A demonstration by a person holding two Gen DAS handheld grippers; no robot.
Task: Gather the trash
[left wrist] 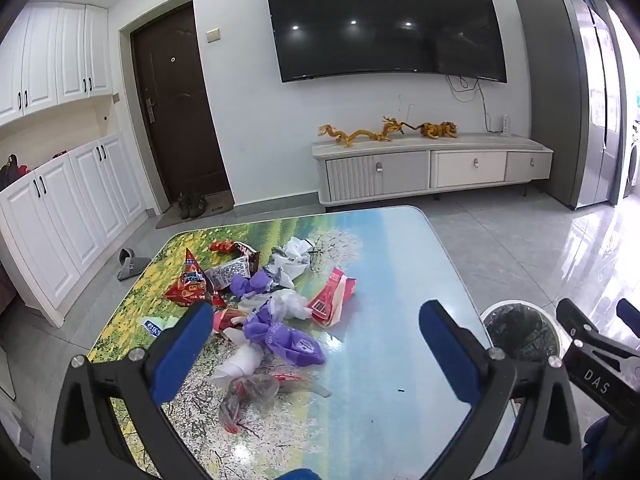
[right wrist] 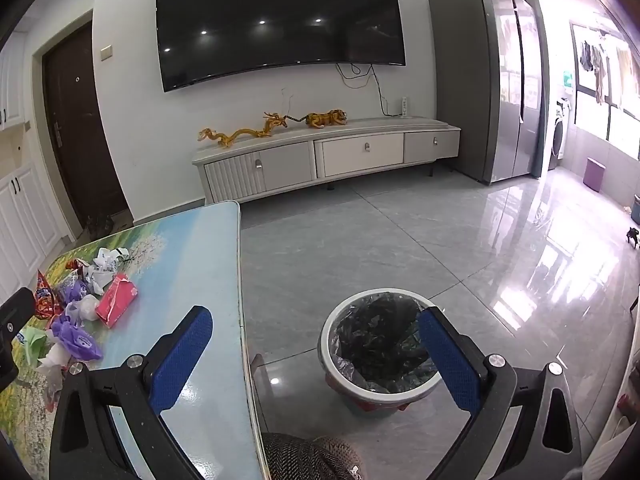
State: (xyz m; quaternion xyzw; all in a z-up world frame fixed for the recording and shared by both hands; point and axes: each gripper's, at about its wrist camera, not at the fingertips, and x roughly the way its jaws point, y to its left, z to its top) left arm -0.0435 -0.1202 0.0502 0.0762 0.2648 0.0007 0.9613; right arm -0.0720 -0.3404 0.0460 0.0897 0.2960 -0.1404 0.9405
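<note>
Left wrist view. The left gripper (left wrist: 316, 344) hangs over the near part of the counter (left wrist: 400, 280), its blue-padded jaws spread as wide as they go and holding nothing. The trash pile (left wrist: 260, 308) lies on the counter's left half, well to the left of the waste bin (left wrist: 520, 330): a purple bag (left wrist: 288, 338) nearest the gripper, clear and white plastic scraps (left wrist: 246, 364) just below it, a red-and-white carton (left wrist: 330, 300) at the pile's bin-facing edge, a red snack wrapper (left wrist: 192, 284) on its far-left side, and crumpled white paper (left wrist: 292, 260) at the back. The left pad overlaps the pile in the picture; contact cannot be judged. The bin, lined with a black bag, stands on the floor beside the counter's right edge. The right gripper (left wrist: 600, 328) enters at the right, near the bin.

Right wrist view. The right gripper (right wrist: 316, 344) points toward the waste bin (right wrist: 380, 344), jaws fully parted and empty. The right pad overlaps the bin's rim; the left pad lies over the counter (right wrist: 192, 260). The trash pile (right wrist: 80, 312) sits left of the bin, on the counter.
</note>
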